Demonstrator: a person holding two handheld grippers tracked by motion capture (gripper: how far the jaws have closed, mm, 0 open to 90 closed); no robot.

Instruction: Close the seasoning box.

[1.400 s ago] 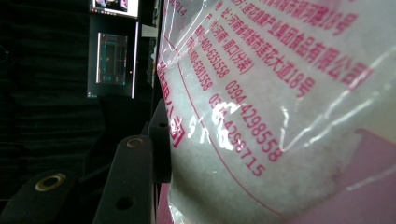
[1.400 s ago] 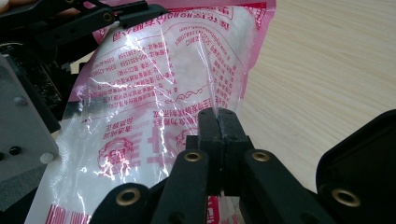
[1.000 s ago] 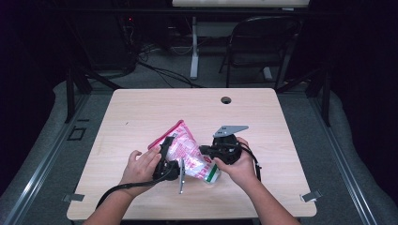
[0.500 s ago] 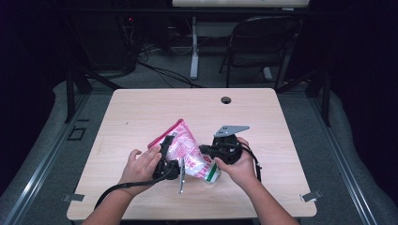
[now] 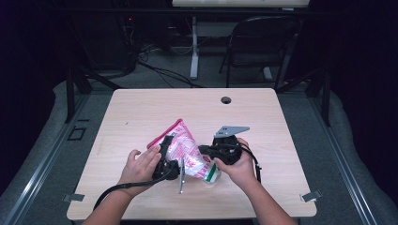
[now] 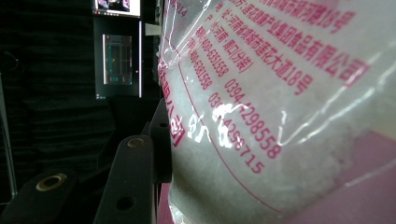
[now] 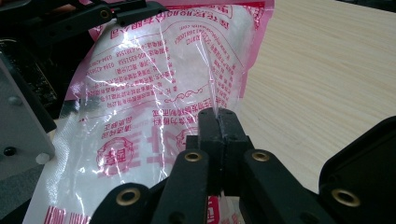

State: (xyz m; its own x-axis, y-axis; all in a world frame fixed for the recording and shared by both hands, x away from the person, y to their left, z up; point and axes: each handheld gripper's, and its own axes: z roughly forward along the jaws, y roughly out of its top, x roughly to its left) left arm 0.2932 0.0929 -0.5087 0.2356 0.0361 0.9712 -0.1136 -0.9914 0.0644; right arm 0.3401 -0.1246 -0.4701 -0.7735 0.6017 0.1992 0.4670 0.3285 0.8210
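Worktop (image 5: 141,112): pale wood, cable hole (image 5: 226,100) seen near the far edge, folding chair (image 5: 263,42) noted beyond it.

Bag (image 5: 190,152): clear plastic pouch with pink edges and red print, filled with white granules. It is located at the near centre of the worktop, held up between the two grippers, its sealed pink top pointed far-left.

Left gripper (image 5: 170,157): clamped across the bag's left side; in the left gripper view the film (image 6: 280,116) is pressed right against one black jaw, so a grip on the filled body is judged. Half-closed stance, held on the bulk.

Right gripper (image 7: 218,122): jaws fully closed, a thin fold of clear film pinched between the tips at the bag's near-right edge.

Handling, judged: contents loose and shifting, so the pouch is expected to sag and slump rather than keep shape. Moderate weight for its size. Film is glossy and slippery, and a pinch on a thin fold may slide or tear under load. Better hold is expected at the flat sealed seams or across the filled body.

Writing: red Chinese characters, partly legible. A company-name line ending in 食品有限公司 and an address containing 大道18号 can be read, plus the number strings 0394-4298558 and 0394-4258715. A round red seal-style logo (image 7: 114,158) is seen near the lower part; brand name not readable.
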